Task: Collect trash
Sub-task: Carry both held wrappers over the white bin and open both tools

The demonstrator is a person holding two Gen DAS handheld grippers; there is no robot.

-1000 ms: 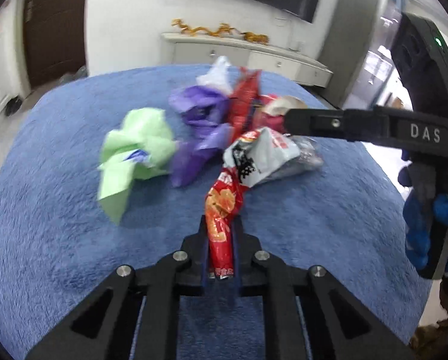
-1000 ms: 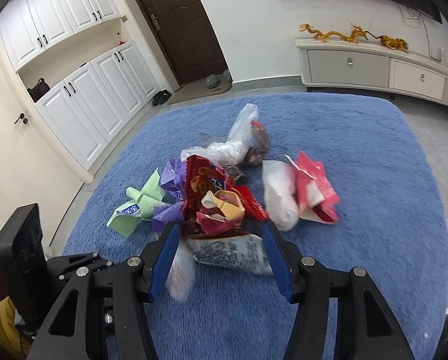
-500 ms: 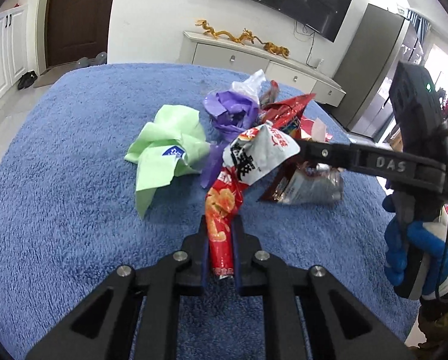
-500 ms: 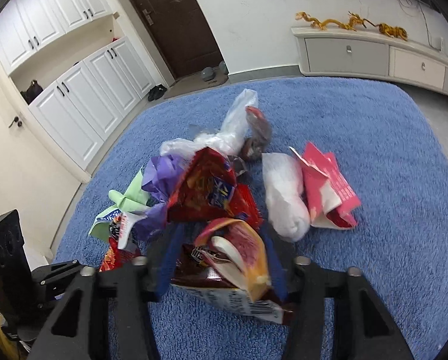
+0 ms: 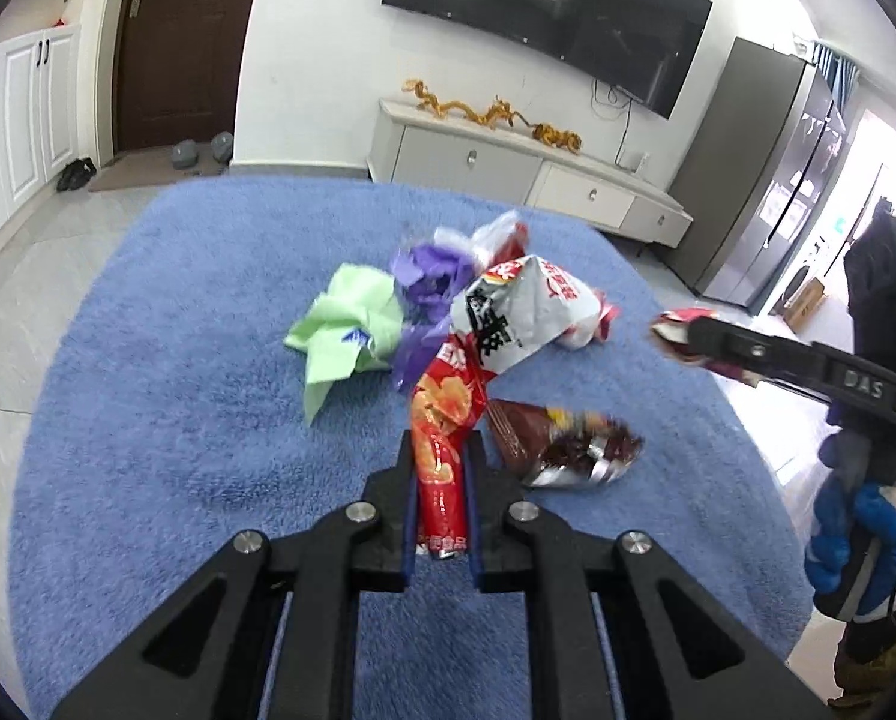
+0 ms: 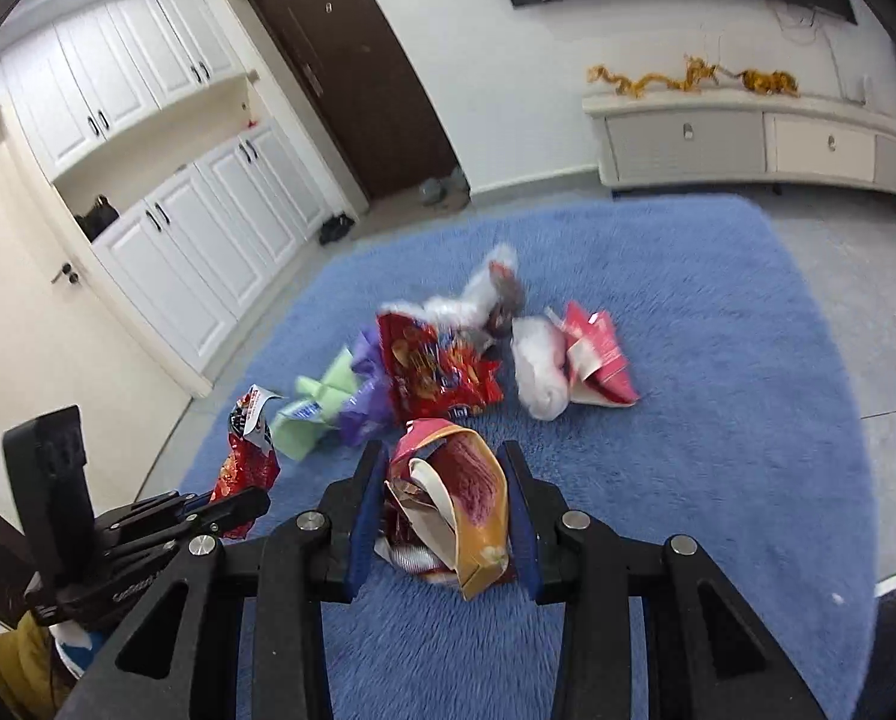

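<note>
Blue rug [image 5: 177, 420] holds wrappers; left tool [image 5: 441, 480] grips red wrapper [image 5: 444, 438], right tool [image 6: 444, 516] orange bag [image 6: 466, 504].

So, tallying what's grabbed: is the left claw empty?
No, the left claw is shut on a red snack wrapper that sticks up between its fingers.

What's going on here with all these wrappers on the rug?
A person is collecting trash off a blue rug with a handheld gripper in each hand. The left gripper is clamped on a red snack wrapper. The right gripper, whose jaws have just been closing, pinches a crumpled red-and-orange bag. More wrappers, including a green one, lie on the rug.
</note>
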